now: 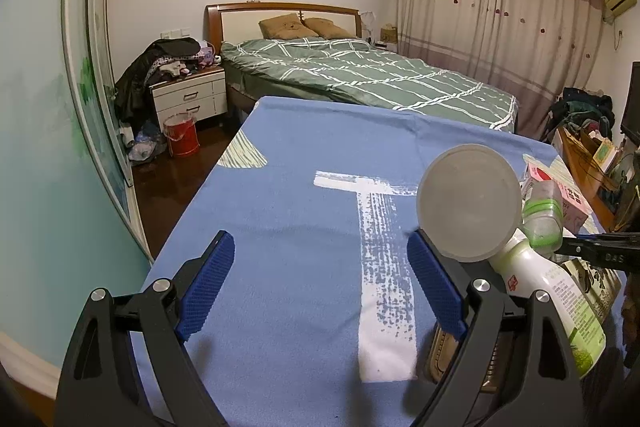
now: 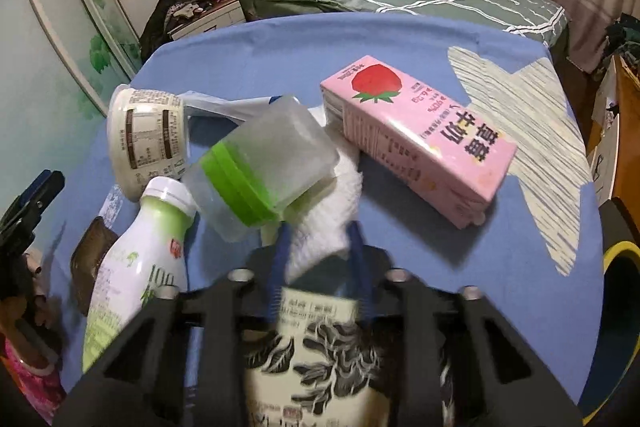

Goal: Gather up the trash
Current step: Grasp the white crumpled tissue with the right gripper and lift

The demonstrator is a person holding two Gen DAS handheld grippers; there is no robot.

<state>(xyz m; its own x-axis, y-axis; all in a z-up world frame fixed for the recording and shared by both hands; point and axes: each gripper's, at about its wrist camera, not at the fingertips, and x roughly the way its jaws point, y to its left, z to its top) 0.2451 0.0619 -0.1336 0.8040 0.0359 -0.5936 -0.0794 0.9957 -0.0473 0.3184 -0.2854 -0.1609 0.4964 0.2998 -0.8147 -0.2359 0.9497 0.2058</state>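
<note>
Trash lies heaped on the worktop (image 2: 520, 287), which is covered by a blue cloth with pale brush-stroke patterns.

Items, right wrist view:
- pink strawberry milk carton (image 2: 420, 139), on its side, apart from the rest, toward the right.
- frosted plastic container (image 2: 264, 163) with a green band, tipped over, resting on the white tissue (image 2: 320, 227).
- white bottle with green label (image 2: 132, 267), lying with its neck toward the container.
- cream paper cup (image 2: 148, 135) with a printed nutrition panel, on its side, just behind the bottle.
- packet printed with black leaves (image 2: 312, 359), under the tool and blurred.

Right tool (image 2: 320, 239): blue pads drawn close on either side of the white tissue, its near edge pinched between them. Picture smeared here; contact looks real but is not crisp.

Left tool (image 1: 320, 287): jaws spread wide, nothing between the pads, only bare blue cloth below. Its right-hand finger (image 1: 432, 291) sits just beside the bottle (image 1: 552, 291) and the round translucent lid (image 1: 468, 203) at the edge of the pile; whether they touch cannot be told.
</note>
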